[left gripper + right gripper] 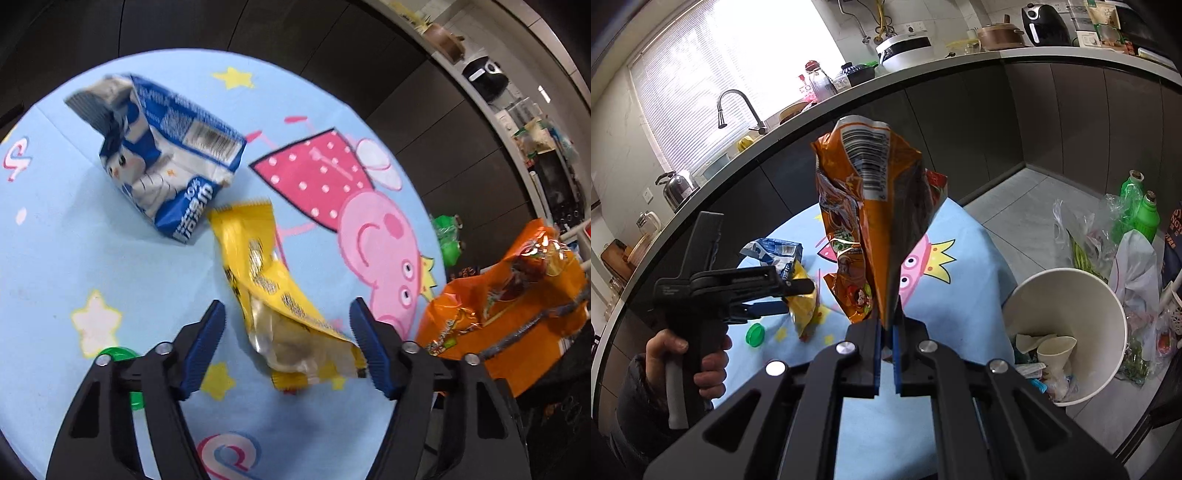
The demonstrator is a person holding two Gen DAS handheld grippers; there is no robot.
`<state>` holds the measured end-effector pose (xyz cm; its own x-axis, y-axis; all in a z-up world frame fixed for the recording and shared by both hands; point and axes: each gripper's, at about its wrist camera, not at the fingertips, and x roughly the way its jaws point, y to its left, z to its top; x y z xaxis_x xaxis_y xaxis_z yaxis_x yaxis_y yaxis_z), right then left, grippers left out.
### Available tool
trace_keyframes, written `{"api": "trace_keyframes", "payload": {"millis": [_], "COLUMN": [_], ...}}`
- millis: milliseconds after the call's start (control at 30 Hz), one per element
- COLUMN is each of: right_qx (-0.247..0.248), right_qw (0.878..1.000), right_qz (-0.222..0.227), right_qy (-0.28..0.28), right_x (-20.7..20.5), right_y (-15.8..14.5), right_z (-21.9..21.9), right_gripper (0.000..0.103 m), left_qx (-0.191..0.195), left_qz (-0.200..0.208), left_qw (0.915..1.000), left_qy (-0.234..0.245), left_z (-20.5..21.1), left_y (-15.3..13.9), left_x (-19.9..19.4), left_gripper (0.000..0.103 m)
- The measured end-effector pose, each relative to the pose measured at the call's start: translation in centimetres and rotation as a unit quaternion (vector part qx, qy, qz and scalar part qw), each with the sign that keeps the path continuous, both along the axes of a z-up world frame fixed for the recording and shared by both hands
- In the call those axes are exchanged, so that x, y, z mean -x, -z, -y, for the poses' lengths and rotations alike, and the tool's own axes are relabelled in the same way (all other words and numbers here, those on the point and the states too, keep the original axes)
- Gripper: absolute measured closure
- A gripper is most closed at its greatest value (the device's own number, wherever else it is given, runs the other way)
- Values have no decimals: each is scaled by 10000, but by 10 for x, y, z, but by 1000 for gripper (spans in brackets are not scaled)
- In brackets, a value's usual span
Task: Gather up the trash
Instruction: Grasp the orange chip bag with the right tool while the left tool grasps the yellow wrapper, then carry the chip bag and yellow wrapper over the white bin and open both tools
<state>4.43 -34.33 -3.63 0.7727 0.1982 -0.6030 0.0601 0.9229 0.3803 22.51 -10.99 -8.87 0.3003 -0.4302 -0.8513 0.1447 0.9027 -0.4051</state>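
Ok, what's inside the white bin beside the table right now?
The white bin holds crumpled paper cups and small wrappers at the bottom. Its near wall hides anything lower down.

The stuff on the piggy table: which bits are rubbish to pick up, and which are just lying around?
Rubbish for the job:
orange snack bag, pinched in the right hand-held gripper
yellow wrapper, between the open left hand-held gripper fingers
blue-and-white packet
white bin

Just lying about:
kettle
faucet
green bottles
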Motion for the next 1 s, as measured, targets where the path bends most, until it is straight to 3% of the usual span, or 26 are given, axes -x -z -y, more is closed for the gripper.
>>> {"api": "trace_keyframes", "payload": {"millis": [67, 133, 167, 267, 333, 367, 667, 1000], "right_qx": [-27, -60, -71, -62, -90, -100, -101, -19], "right_qw": [10000, 10000, 9999, 9999, 9999, 9998, 9998, 9990], "right_qz": [-20, -40, -39, -35, -32, -25, 146, 400], "right_qy": [-22, -45, -74, -126, -144, -153, -128, 214], "right_x": [0, -2, -2, -1, -1, 0, 12, 35], "right_y": [3, 4, 4, 4, 4, 3, -9, -27], "right_z": [1, 0, -1, -4, -4, -5, -6, 13], "right_gripper": [97, 97, 97, 97, 97, 97, 97, 97], "left_qx": [-51, -131, -222, -286, -309, -332, -160, 61], "left_qz": [27, 12, 40, 108, 164, 213, 719, 1273], "left_qw": [10000, 9998, 9996, 9994, 9992, 9990, 9966, 9873], "left_qy": [78, 114, 139, 185, 191, 190, 362, 946], "left_z": [4, 8, 8, 10, 9, 9, 2, 28], "left_y": [0, 1, 2, 1, -2, -4, -49, -98], "left_x": [0, 1, 2, 6, 10, 12, 40, 76], "left_gripper": [44, 58, 71, 82, 83, 94, 94, 94]}}
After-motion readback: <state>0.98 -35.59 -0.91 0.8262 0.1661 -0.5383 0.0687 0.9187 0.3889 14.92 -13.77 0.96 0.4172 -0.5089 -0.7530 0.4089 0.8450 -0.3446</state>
